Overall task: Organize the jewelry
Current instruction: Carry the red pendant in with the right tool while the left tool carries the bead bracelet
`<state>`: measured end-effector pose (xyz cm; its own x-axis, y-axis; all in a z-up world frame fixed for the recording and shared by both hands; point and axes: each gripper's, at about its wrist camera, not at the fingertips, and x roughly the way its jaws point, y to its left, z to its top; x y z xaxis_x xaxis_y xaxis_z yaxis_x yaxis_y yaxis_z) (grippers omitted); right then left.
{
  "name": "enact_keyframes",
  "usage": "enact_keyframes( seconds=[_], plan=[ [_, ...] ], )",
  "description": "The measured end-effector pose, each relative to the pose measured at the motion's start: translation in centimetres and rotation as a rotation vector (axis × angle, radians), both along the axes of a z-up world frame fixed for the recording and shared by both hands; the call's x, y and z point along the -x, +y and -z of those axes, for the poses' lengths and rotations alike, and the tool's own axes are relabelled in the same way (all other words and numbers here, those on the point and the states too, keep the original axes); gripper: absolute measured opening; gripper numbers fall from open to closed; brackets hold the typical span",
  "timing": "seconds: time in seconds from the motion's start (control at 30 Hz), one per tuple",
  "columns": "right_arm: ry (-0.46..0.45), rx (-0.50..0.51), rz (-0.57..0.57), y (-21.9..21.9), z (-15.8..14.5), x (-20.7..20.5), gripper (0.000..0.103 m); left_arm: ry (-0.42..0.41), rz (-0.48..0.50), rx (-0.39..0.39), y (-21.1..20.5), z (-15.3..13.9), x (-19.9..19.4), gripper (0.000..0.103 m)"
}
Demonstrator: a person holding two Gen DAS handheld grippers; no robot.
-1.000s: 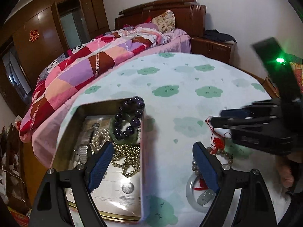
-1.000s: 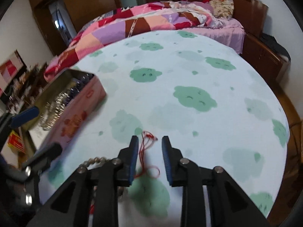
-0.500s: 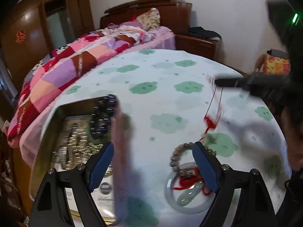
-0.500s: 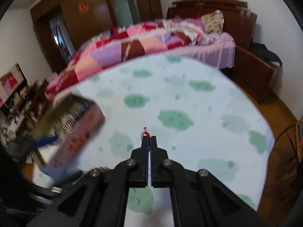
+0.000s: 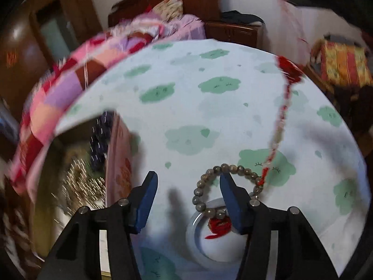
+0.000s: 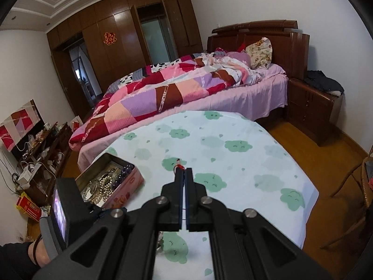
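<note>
Since the earlier frames the right gripper (image 6: 183,173) has closed on the red cord (image 5: 283,114) and risen, drawing it taut above the table (image 5: 209,116); its jaws are pressed together on the cord's end. The left gripper (image 5: 187,182) has been narrowing, its jaws spread with nothing pinched, one finger inside the bead loop. The bead bracelet (image 5: 223,186), dull brown-grey, lies partly on a pale bangle (image 5: 198,231) near the pink tin (image 6: 121,189); lifting into the tin appears under way.

Left wrist close above table (image 5: 186,107), right wrist higher, shared table
</note>
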<state>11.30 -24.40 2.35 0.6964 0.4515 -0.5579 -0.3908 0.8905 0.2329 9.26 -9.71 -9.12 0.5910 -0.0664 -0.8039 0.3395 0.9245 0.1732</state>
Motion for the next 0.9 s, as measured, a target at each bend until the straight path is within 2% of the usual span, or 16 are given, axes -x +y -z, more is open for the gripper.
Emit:
enact_keyframes(
  seconds=[0.1, 0.13, 0.2, 0.23, 0.27, 0.3, 0.4, 0.5, 0.57, 0.77, 0.9],
  plan=[
    [-0.004, -0.018, -0.001, 0.0, -0.2, -0.1, 0.002, 0.065, 0.036, 0.008, -0.7, 0.8, -0.6, 0.056],
    [-0.005, -0.035, -0.007, -0.1, -0.3, 0.0, 0.002, 0.090, 0.030, 0.030, -0.5, 1.1, -1.0, 0.056],
    [-0.014, -0.063, -0.015, -0.2, -0.8, 0.2, 0.002, 0.153, 0.001, 0.129, 0.6, 1.7, -1.9, 0.055],
    [-0.020, -0.077, -0.024, -0.2, -1.3, 0.4, 0.002, 0.174, -0.010, 0.171, 1.2, 1.8, -2.2, 0.048],
    [-0.027, -0.086, -0.034, -0.2, -1.7, 0.6, 0.002, 0.175, -0.013, 0.196, 1.7, 1.7, -2.4, 0.037],
    [-0.034, -0.087, -0.039, -0.1, -2.0, 0.8, 0.002, 0.174, -0.006, 0.190, 1.8, 1.7, -2.4, 0.008],
    [-0.063, -0.093, -0.059, 0.3, -3.2, 1.5, 0.002, 0.172, 0.003, 0.210, 2.2, 1.3, -2.3, 0.008],
    [-0.073, -0.101, -0.070, 0.6, -3.8, 1.4, 0.002, 0.151, 0.009, 0.196, 2.2, 0.8, -1.8, 0.008],
    [-0.073, -0.093, -0.073, 0.9, -3.8, 1.2, 0.002, 0.117, 0.000, 0.232, 2.6, -0.1, -1.5, 0.008],
    [-0.092, -0.068, -0.076, 1.4, -4.3, 1.3, 0.002, -0.020, -0.010, 0.294, 4.4, -5.4, 0.0, 0.008],
    [-0.124, -0.069, -0.095, 2.2, -6.1, 1.5, 0.002, -0.121, -0.030, 0.326, 6.6, -10.0, 1.2, 0.008]
  ],
)
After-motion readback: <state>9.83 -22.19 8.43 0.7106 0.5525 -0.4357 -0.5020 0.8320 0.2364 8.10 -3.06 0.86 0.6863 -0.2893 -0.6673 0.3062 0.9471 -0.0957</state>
